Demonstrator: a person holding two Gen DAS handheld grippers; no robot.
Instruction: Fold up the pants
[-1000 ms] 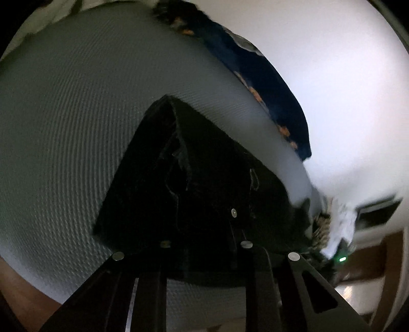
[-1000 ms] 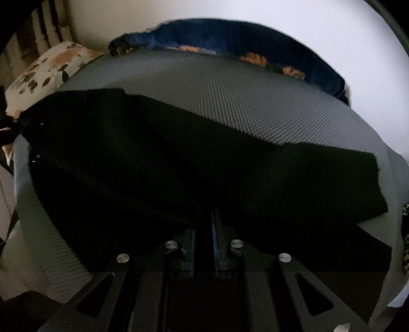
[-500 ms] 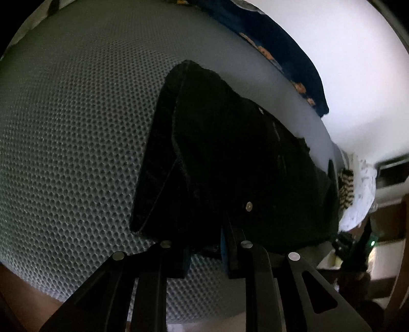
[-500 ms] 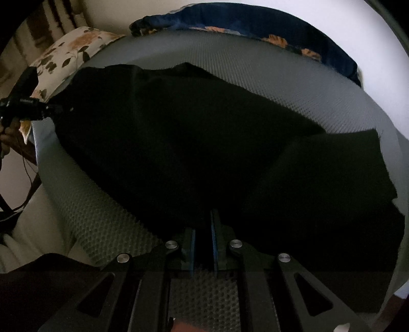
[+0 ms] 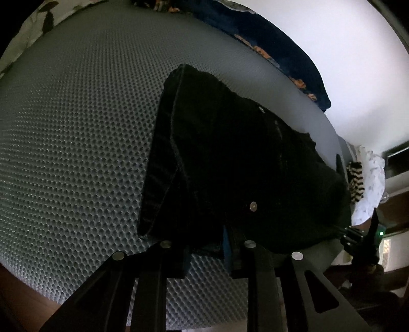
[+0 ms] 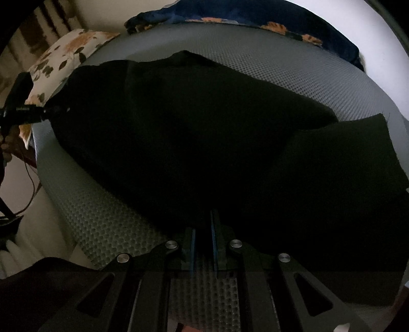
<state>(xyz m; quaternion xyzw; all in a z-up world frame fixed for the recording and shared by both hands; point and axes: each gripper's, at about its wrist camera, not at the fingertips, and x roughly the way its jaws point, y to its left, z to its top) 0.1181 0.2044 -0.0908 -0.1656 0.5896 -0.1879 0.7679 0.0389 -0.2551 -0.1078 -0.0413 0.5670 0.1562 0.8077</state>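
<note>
Your left gripper (image 5: 207, 251) is clamped on the near edge of the black pants (image 5: 230, 163), at the waist end; fabric sits between the blue-lined pads, with a metal rivet (image 5: 253, 205) just beyond them. Your right gripper (image 6: 203, 242) has its pads close together, with dark cloth of the pants (image 6: 204, 143) running into the narrow gap, so it's pinching the near hem too.

The pants lie across the grey honeycomb-textured mattress (image 5: 76, 132), along its near edge. From the right wrist view, one broad dark panel spreads from the left side toward the middle, and a second panel lies folded at the right, reaching the mattress's right edge.

A navy blanket with orange flowers (image 6: 255, 18) lies bunched along the far edge. A floral pillow (image 6: 66, 51) sits at the far-left corner. In the right wrist view, the left gripper shows at the pants' left end.
</note>
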